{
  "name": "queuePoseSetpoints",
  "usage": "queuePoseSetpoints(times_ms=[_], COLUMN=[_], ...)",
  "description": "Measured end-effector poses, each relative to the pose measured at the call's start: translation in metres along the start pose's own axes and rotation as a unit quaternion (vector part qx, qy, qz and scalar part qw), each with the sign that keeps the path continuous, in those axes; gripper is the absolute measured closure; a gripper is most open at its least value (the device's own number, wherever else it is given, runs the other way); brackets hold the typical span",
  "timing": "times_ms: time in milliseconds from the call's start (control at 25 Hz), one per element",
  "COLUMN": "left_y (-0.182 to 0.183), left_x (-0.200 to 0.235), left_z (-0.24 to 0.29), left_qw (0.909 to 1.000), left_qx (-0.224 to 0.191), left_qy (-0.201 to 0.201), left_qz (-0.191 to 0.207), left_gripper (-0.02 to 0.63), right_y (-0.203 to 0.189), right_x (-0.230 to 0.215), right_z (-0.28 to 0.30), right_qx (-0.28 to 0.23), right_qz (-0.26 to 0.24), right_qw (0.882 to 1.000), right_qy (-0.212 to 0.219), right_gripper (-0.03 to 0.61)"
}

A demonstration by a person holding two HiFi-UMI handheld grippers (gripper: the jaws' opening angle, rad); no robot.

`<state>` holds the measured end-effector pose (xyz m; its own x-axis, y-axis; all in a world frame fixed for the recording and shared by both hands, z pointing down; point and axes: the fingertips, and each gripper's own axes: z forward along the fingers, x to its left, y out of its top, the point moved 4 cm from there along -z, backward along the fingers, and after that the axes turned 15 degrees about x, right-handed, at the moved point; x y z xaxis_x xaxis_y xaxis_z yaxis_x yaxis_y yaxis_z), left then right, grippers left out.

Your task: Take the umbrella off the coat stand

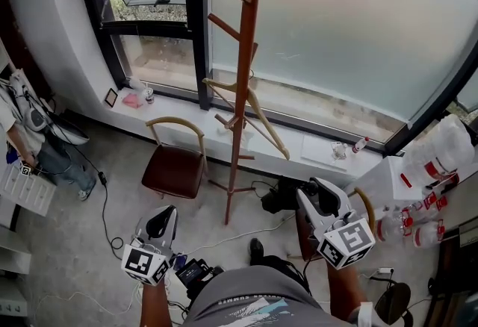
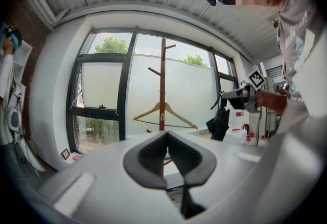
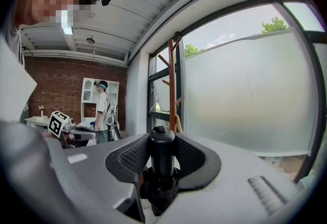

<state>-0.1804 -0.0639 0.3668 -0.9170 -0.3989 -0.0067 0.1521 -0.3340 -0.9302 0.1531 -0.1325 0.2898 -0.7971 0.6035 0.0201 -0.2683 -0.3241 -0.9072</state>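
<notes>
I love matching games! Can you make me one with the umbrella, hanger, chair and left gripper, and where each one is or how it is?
Things:
1 umbrella
2 hanger
3 chair
4 left gripper

Places or states:
A on the coat stand
B empty
C in the right gripper
D on the floor

Pairs: 1-C, 2-A, 3-D, 4-B

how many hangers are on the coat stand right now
1. A bare wooden hanger hangs about midway up the pole of the coat stand. No other shows, though the pole could hide one behind it.
</notes>
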Motion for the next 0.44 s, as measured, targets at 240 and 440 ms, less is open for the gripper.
queuePoseSetpoints(times_ms=[240,440], left_y=[-0.0049,-0.0045], left_x=[0.0017,0.0045], left_z=[0.0023,0.0018], left_qw=[1.0,1.0], left_qx=[0.0,0.001], left_qy=[-0.002,-0.002], left_qz=[0.0,0.0], left_gripper=[0.614,0.614], right_y=[0.0002,0.0002], right_x=[-0.0011,-0.0004], right_z=[0.002,0.0047], right_qx=[0.0,0.0], right_qz=[-0.003,-0.004], right_qw=[1.0,1.0], right_qy=[-0.006,-0.009], right_gripper=[0.425,0.425])
